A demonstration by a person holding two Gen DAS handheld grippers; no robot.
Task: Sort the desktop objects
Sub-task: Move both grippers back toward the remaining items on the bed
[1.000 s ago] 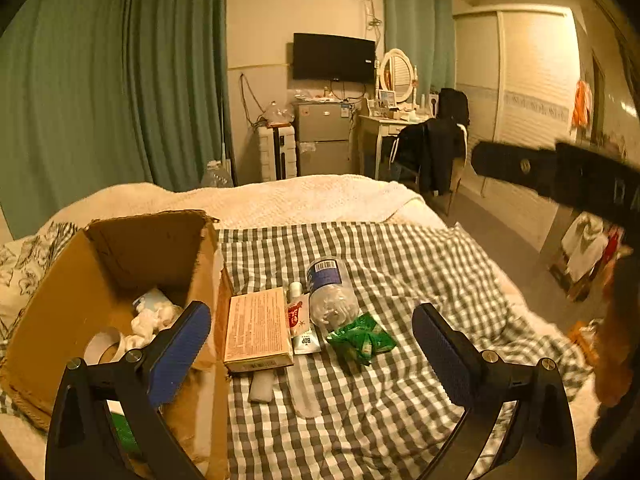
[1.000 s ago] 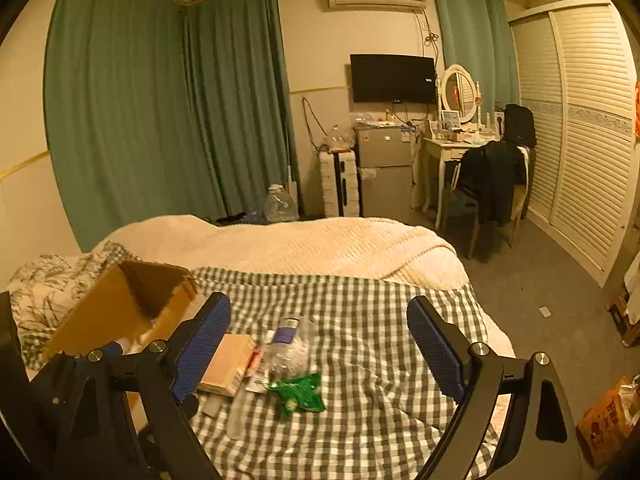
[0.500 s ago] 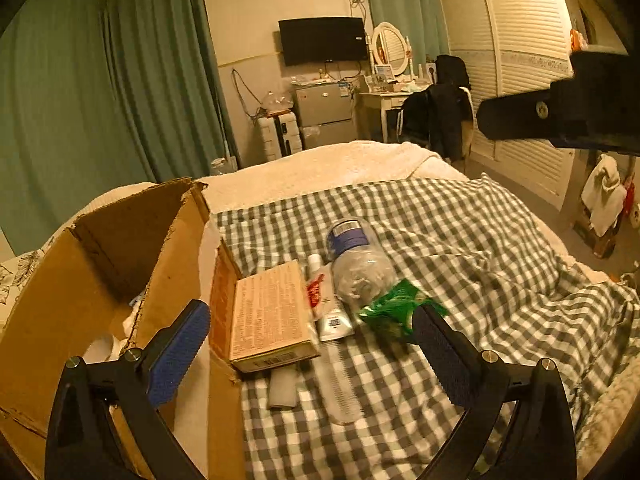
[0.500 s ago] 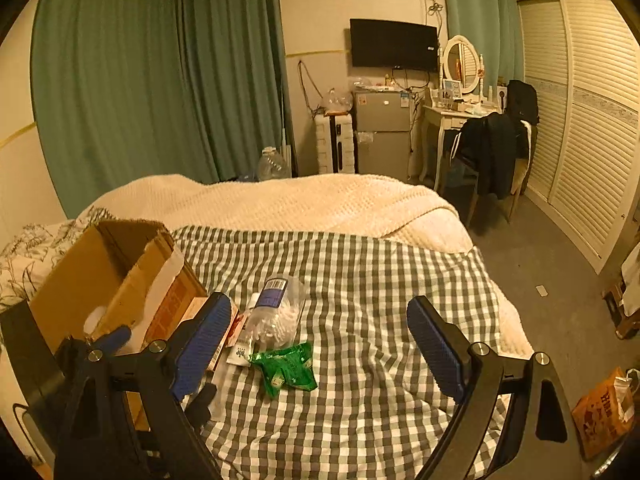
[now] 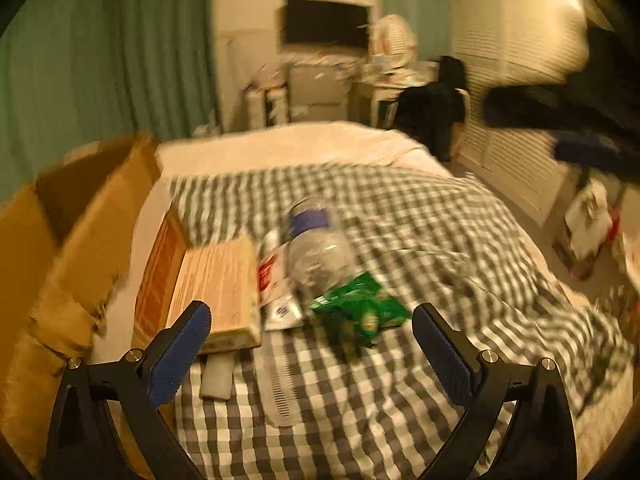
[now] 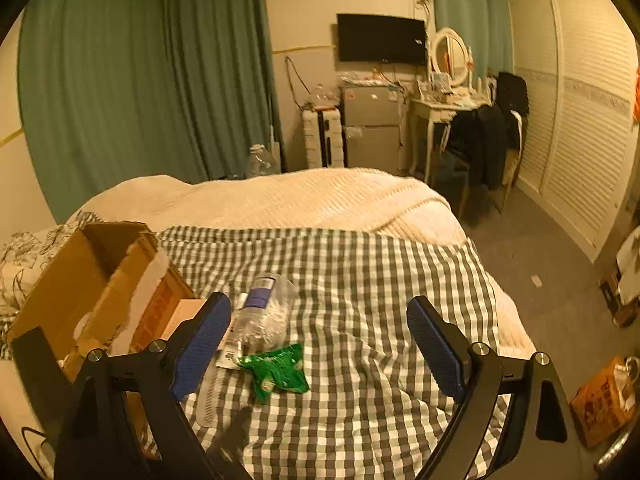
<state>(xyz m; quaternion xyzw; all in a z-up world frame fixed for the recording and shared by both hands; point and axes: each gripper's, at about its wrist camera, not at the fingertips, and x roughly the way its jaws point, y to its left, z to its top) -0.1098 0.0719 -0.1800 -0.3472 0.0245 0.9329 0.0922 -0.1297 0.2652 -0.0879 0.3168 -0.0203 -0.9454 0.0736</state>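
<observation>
On a checked blanket [image 5: 420, 240] lie a flat orange box [image 5: 220, 288], a red-and-white tube [image 5: 276, 292], a crushed clear bottle [image 5: 316, 248] with a blue label, a green packet [image 5: 360, 312], a clear comb [image 5: 280, 380] and a small white bar [image 5: 218, 376]. My left gripper [image 5: 312, 332] is open above the near end of this cluster, nothing between its pads. My right gripper [image 6: 320, 328] is open too, hovering over the blanket with the bottle [image 6: 264, 312] and green packet [image 6: 276, 368] low between its fingers, untouched. The left view is blurred.
An open cardboard box [image 6: 88, 280] stands left of the objects, its flap against the orange box. A cream blanket [image 6: 280, 200] covers the bed's far part. Beyond are green curtains, a small fridge [image 6: 372, 128], a dressing table and a chair with dark clothes. Floor lies right.
Both grippers have sunk toward the bed and tilted down; the objects look larger and nearer. The cardboard box has slid to the left edge of the left view. Both jaws stayed wide.
</observation>
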